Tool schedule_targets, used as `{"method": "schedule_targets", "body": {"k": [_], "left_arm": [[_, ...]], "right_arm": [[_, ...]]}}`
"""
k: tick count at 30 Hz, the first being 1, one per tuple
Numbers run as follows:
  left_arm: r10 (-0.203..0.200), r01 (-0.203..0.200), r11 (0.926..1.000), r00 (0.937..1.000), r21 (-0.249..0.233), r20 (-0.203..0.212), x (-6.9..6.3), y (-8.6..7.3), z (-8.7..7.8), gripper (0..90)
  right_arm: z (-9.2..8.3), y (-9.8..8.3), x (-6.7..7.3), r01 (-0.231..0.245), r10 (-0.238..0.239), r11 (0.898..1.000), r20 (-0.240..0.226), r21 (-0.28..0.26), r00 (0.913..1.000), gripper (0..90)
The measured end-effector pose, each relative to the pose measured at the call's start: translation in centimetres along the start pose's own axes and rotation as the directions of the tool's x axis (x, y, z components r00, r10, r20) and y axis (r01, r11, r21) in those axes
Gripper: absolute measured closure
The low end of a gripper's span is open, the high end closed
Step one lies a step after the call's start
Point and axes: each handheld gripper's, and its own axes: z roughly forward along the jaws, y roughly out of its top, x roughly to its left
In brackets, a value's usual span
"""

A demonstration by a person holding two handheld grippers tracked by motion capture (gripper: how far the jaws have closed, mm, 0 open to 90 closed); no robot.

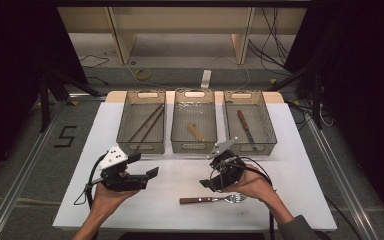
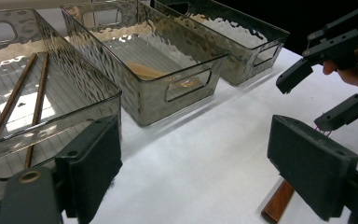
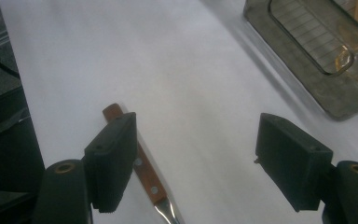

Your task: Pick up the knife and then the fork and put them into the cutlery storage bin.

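Fork [image 1: 215, 199] lying loose near table's [image 1: 290, 150] front edge, not yet binned. We are lowering right gripper [image 1: 206, 184], jaws wide, over handle; left gripper [image 1: 152, 172] hovering wide, empty.

This is a lab or recording studio, not a home. A white table [image 1: 290, 165] stands alone on a grey floor between aluminium rails [image 1: 17, 175], with black curtains [image 1: 365, 75] on both sides. Loose cables [image 1: 272, 47] trail over the floor, a number 5 [image 1: 65, 136] is taped down, and a bare wooden frame [image 1: 122, 35] stands behind.
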Motion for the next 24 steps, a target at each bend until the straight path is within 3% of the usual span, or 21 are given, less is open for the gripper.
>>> {"method": "schedule_targets", "body": {"k": [17, 24], "left_arm": [[-0.005, 0.005, 1.0000, 1.0000, 0.000, -0.002, 0.1, 0.0, -0.1, 16.8], [-0.002, 0.002, 1.0000, 1.0000, 0.000, -0.004, 0.1, 0.0, -0.1, 16.8]], "right_arm": [[1.4, -0.6, 1.1, 0.027, -0.026, 0.998, -0.030, 0.060, 0.9992, 27.0], [2.2, -1.3, 1.8, 0.055, -0.050, 0.992, -0.046, 0.111, 0.9976, 33.1]]}}
